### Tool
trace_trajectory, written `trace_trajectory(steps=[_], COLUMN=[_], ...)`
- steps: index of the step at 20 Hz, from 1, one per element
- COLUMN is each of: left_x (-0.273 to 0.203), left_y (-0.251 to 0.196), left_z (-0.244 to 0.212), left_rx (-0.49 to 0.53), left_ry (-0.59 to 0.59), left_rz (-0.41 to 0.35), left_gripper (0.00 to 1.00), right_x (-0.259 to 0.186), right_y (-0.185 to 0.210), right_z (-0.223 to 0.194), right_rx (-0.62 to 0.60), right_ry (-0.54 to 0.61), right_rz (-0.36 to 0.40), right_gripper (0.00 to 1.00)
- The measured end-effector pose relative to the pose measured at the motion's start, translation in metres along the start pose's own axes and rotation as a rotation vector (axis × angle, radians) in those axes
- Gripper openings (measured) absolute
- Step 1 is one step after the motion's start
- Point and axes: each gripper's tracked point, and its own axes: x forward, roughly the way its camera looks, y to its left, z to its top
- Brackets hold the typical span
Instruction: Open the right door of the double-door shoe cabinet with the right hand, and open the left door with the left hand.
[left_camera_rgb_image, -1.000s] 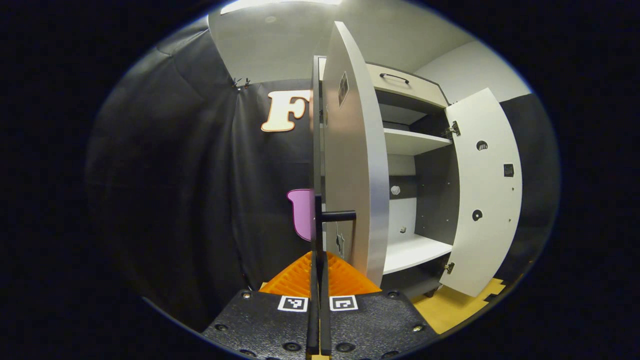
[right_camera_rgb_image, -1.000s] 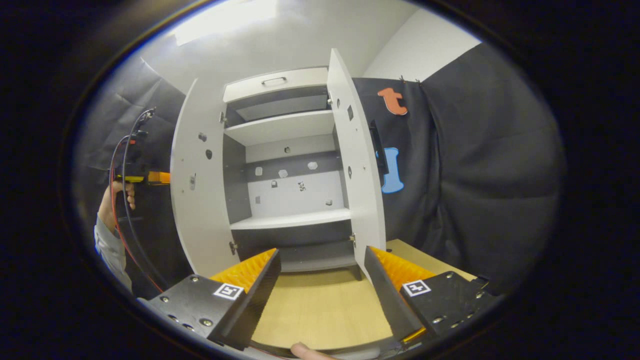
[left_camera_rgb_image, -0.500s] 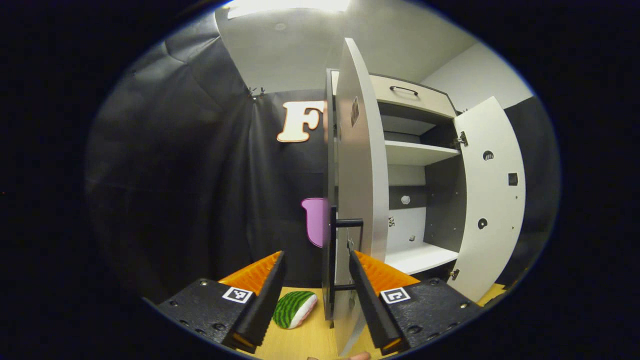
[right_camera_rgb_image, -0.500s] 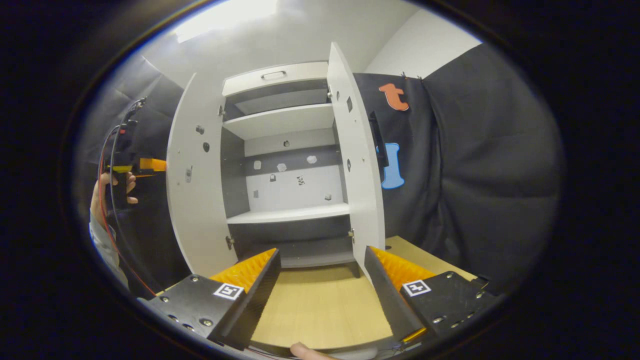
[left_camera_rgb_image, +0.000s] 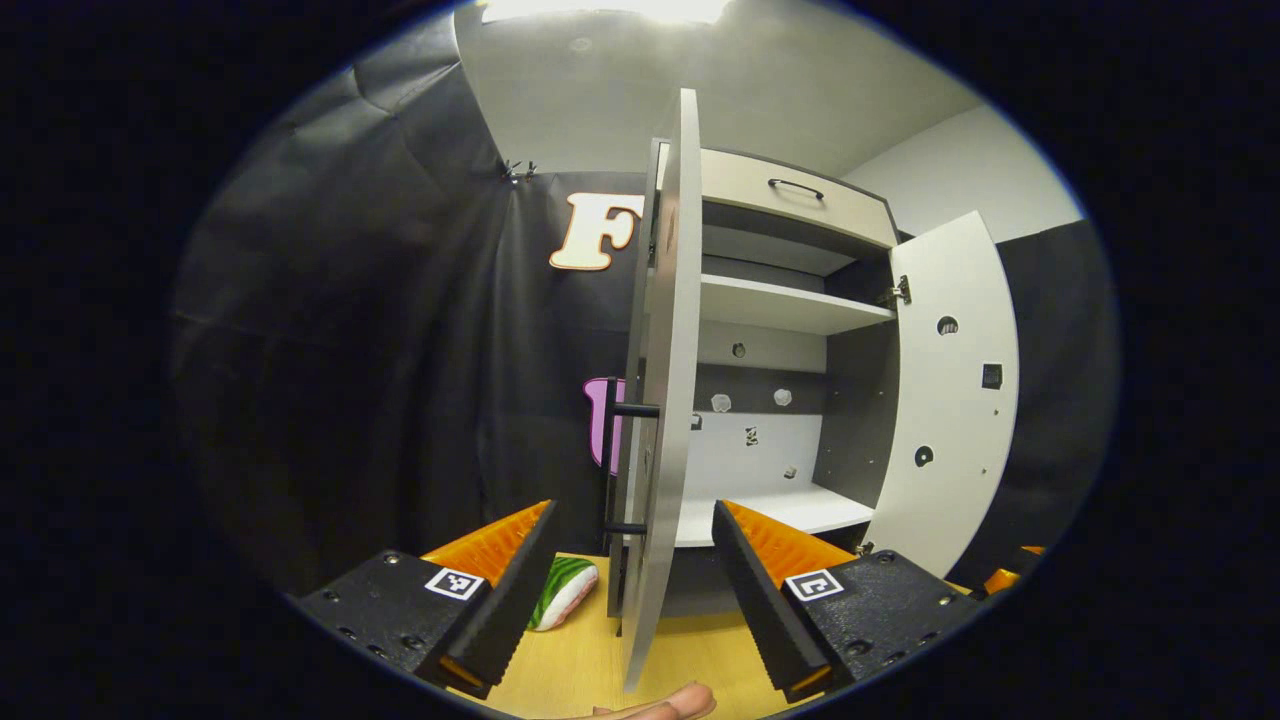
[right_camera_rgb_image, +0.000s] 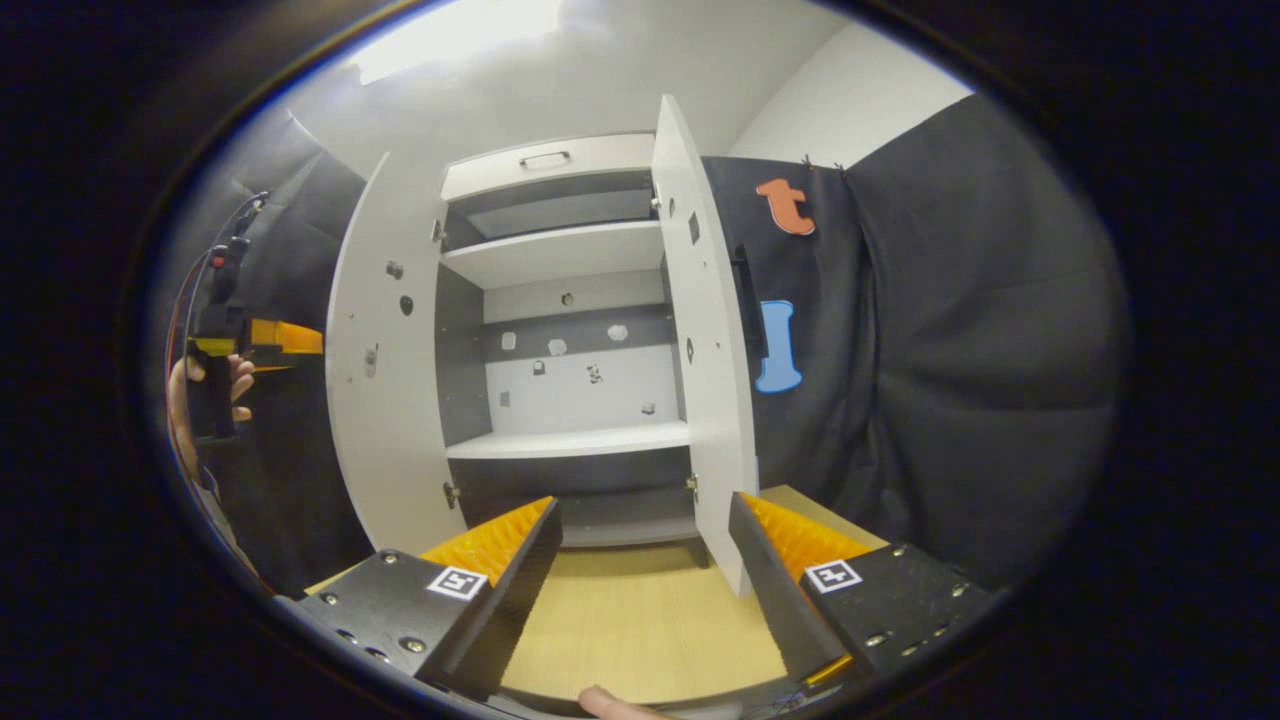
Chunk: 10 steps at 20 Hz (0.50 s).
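- A tall pale shoe cabinet stands on a light wooden table against the booth's black cloth wall, and both of its doors are swung open.
- In the right gripper view the cabinet is seen from the front: the left door is swung out at one side, the right door at the other, each still on its hinges.
- The right door carries a dark bar handle on its outer face, turned toward the cloth wall.
- In the left gripper view the left door is seen almost edge-on, with its dark bar handle on the outer side; the right door stands open farther off.
- Above the doors is a closed drawer with a small dark handle.
- Inside are two pale shelves, an upper shelf and a lower shelf; nothing sits on them. Small fittings dot the back panel.
- A small green-striped object lies on the table just beside the left door's lower edge.
- The left gripper is spread wide and grips nothing; the left door's edge stands between its fingers without touching them.
- The right gripper is also spread wide and empty, hovering over bare table in front of the cabinet, clear of both doors.
- Seen from the right gripper view, the left gripper sits beside the left door's outer edge, held by a hand.
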Motion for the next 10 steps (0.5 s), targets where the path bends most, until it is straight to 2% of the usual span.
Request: trace_trajectory(steps=[4,6,7,10], left_x=[-0.015,-0.022,-0.026,-0.036], left_y=[-0.016,-0.021,-0.025,-0.043], left_z=[-0.025,-0.035,-0.040,-0.052], left_rx=[0.015,0.005,0.004,-0.002], left_ry=[0.043,0.035,0.029,0.009], left_rz=[-0.013,0.001,0.009,0.003], left_gripper=[0.95,0.93,0.96,0.96], right_x=[0.005,0.010,0.012,0.016], right_y=[-0.001,0.002,0.004,0.006], right_z=[0.004,0.005,0.006,0.009], right_rx=[-0.013,0.005,0.011,0.007], right_ry=[0.008,0.021,0.022,0.023], right_rz=[-0.007,-0.005,0.000,0.004], right_gripper=[0.99,0.99,0.99,0.99])
